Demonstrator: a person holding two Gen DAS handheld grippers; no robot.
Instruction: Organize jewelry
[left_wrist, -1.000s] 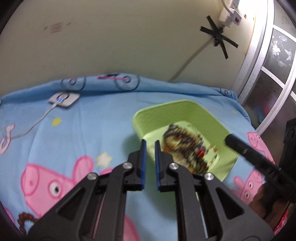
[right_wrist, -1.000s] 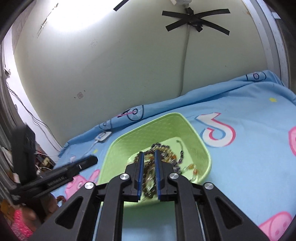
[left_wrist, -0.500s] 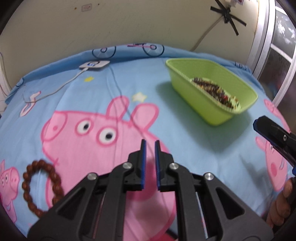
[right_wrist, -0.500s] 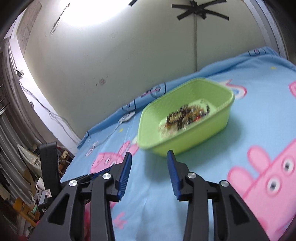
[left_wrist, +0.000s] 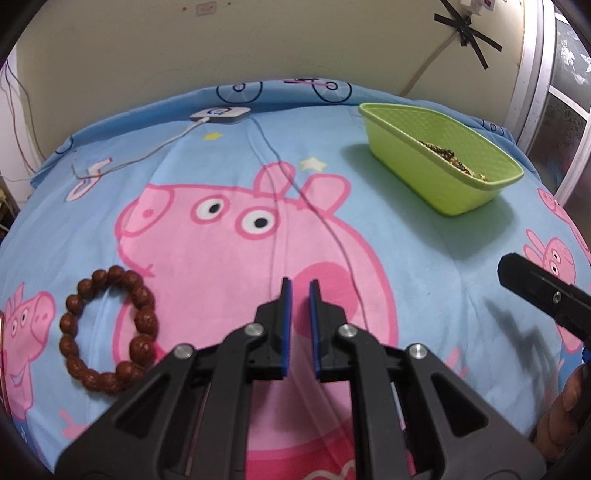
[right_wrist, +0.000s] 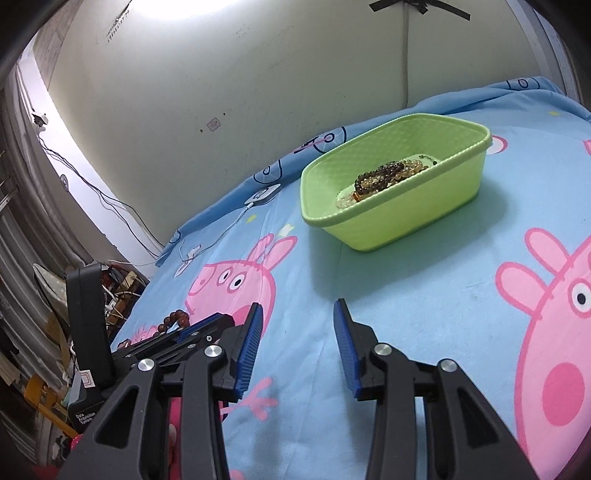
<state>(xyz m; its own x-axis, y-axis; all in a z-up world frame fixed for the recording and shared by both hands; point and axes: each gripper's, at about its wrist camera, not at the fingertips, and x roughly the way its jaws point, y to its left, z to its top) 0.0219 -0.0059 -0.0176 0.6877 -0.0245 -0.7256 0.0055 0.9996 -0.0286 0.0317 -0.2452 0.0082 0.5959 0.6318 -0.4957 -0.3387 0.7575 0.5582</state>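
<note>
The right tool (right_wrist: 297, 314) is standing apart and empty, the left tool (left_wrist: 298, 291) is pressed together, probably because the brown bead bracelet (left_wrist: 107, 328), lying left of the left tool, is waiting for the green basket (right_wrist: 369, 236).

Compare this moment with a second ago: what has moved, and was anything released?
The right gripper opened, leaving the beads it held in the green basket; it now stands open and empty. Both grippers backed away from the basket. The left gripper stayed shut and empty. The brown bead bracelet lies untouched.
</note>
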